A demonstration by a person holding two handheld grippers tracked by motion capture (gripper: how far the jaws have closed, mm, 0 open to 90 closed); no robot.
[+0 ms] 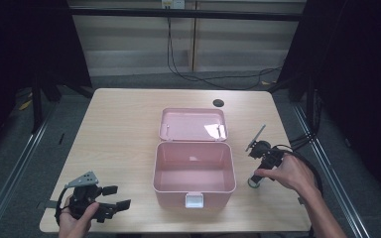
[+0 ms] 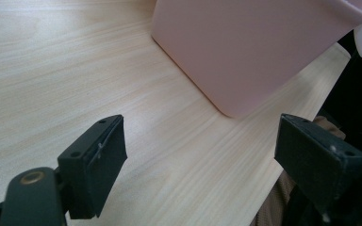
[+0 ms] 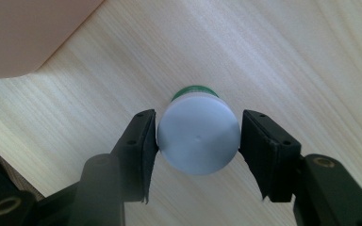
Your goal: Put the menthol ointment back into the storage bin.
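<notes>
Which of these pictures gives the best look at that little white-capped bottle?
The right gripper view: the bottle sits large and close between the right gripper's jaws, white cap toward the camera, green showing behind. The high view shows it small, mostly under the hand.

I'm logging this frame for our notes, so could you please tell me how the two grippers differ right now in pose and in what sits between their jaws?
The left gripper has its jaws wide apart over bare table, near the pink box; the right gripper has its jaws either side of a small white bottle with a green base. The left sits at the table's near left corner, the right beside the box's right wall. Each is held by one hand.
</notes>
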